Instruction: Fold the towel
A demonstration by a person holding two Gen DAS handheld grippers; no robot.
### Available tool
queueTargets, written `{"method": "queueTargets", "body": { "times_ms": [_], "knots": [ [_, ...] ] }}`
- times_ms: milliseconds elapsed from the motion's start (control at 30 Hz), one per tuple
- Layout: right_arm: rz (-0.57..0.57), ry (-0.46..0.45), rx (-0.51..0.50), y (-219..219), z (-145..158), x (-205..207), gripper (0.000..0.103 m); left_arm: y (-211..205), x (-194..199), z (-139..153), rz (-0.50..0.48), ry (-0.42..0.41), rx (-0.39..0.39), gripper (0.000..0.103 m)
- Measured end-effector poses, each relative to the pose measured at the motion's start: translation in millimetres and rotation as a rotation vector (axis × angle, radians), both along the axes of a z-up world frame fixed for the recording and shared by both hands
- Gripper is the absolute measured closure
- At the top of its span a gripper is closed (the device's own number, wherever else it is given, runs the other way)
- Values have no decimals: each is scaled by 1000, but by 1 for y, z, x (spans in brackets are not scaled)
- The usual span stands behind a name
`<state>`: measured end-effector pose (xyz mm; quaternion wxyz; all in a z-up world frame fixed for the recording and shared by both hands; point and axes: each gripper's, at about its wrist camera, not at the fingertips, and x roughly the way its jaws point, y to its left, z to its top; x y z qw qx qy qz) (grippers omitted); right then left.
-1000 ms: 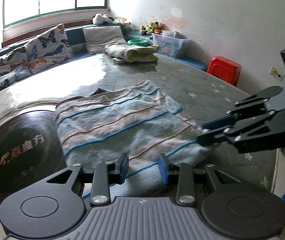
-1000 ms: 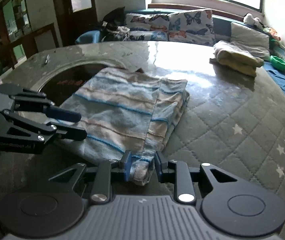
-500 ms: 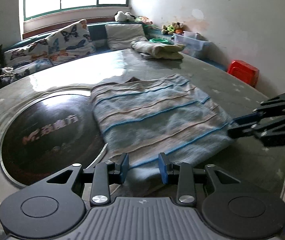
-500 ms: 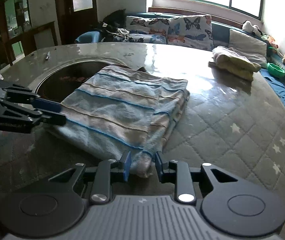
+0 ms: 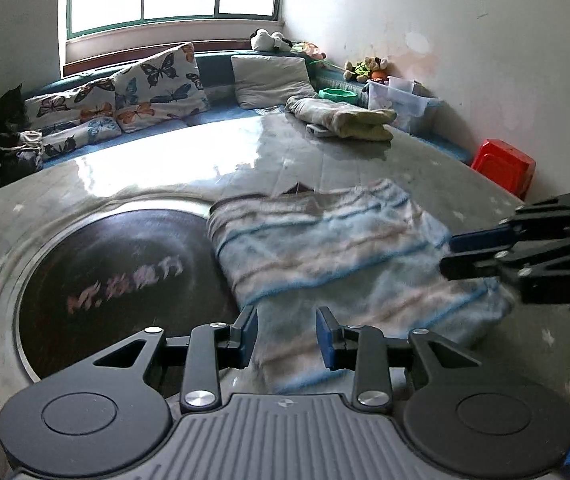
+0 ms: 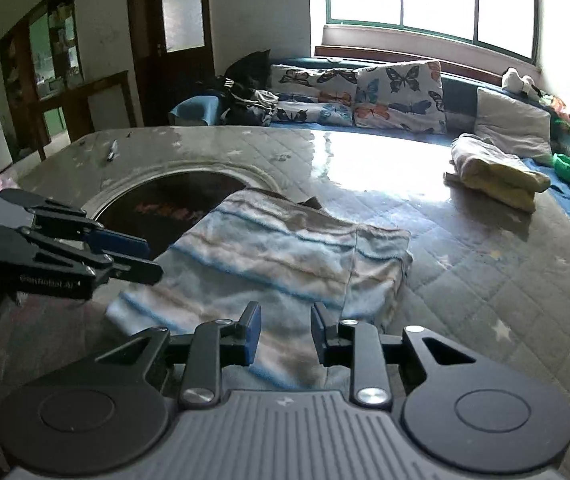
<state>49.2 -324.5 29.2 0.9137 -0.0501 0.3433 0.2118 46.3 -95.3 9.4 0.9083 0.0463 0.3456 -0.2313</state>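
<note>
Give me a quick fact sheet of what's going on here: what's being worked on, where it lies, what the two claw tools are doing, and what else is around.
item: striped towel, partly folded
lies on: grey quilted table, part over the dark round inset
left gripper: jaws open, over the towel's near edge
right gripper: jaws open, over the towel's near edge
also on table: another folded cloth at the far side
background: butterfly cushions, red stool
</note>
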Motion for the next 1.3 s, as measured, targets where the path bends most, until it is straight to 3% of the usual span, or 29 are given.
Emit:
{"method": "queueTargets", "body": {
  "times_ms": [400, 767, 1300],
  "knots": [
    [-109, 76, 62, -25, -20, 58, 76, -3, 54, -5, 70, 40, 9, 68],
    [-142, 60, 92, -22, -19, 94, 76, 1, 87, -2, 144, 51, 28, 68],
    [-208, 72, 126, -29, -25, 107, 76, -6, 104, -10, 184, 47, 87, 62]
  ]
}}
